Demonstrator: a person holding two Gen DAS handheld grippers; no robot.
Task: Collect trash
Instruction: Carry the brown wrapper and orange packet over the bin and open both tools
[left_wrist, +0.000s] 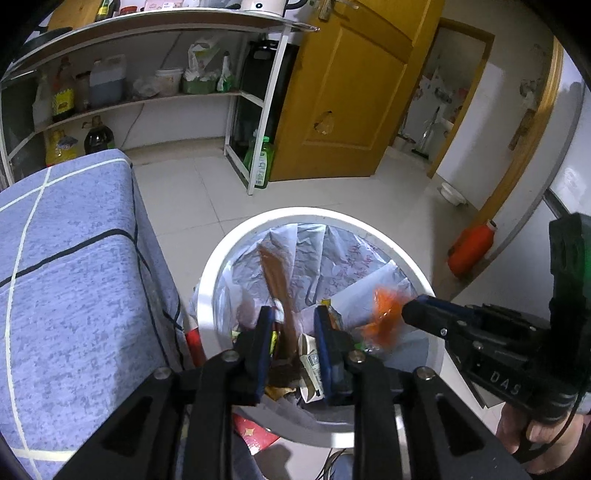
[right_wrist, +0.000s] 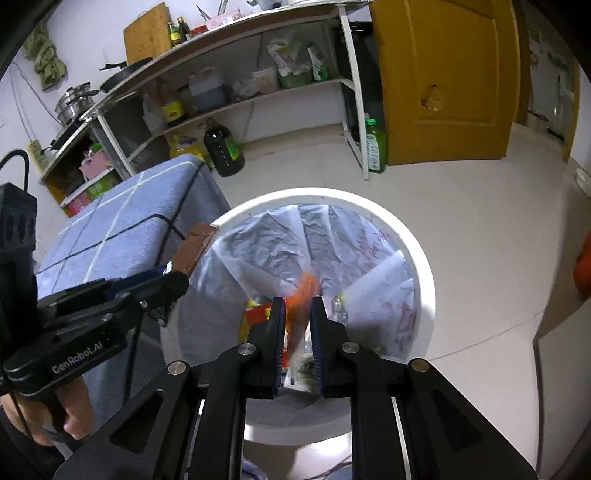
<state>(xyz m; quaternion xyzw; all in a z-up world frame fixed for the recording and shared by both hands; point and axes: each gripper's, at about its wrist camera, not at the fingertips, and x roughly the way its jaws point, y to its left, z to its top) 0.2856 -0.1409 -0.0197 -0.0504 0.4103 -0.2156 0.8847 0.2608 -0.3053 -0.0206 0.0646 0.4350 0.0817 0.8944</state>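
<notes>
Both hands are over the white bin (left_wrist: 207, 280) now, right at the drop. The left hand-held gripper (left_wrist: 291, 314) stands partly open, with a long brown wrapper (left_wrist: 275, 273) between its pads; the wrapper looks loose and blurred, hanging down into the bin's mouth. The right hand-held gripper (right_wrist: 297, 306) is nearly closed, with a blurred orange wrapper (right_wrist: 304, 286) in the narrow gap; I cannot tell whether the pads pinch it. The bin, lined with a pale bag (right_wrist: 295, 236), already holds packets and paper. So these two pieces look almost delivered. A red packet (left_wrist: 253, 432) lies on the floor just beside the bin, perhaps next.
</notes>
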